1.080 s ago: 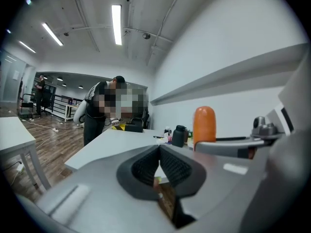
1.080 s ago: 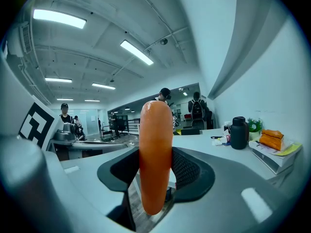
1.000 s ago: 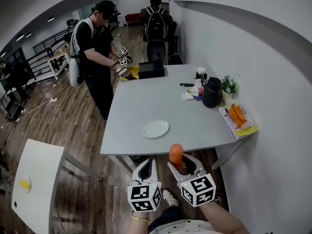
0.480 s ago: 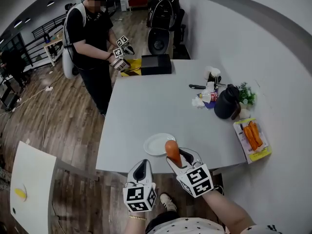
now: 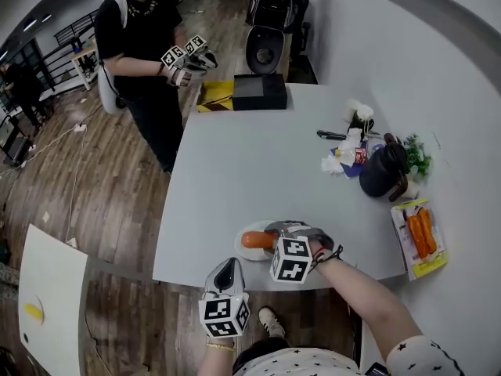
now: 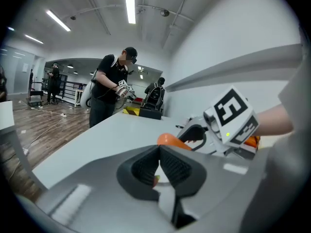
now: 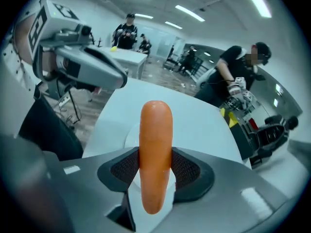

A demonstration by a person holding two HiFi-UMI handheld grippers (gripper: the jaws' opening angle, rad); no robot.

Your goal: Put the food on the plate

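Overhead, food [image 5: 256, 240] over plate [image 5: 249, 254], close-up, pads [image 7: 187, 171] pinching

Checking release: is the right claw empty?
No, the right claw is clamped on an orange sausage held between its pads.

There is one white plate [image 5: 244, 251]. One orange food piece [image 5: 254, 240] is by it, and two more orange pieces [image 5: 420, 234] lie far right. One black jug [image 5: 381, 172], one little plant [image 5: 415, 157], one black box [image 5: 260, 92], one tabletop [image 5: 250, 163].
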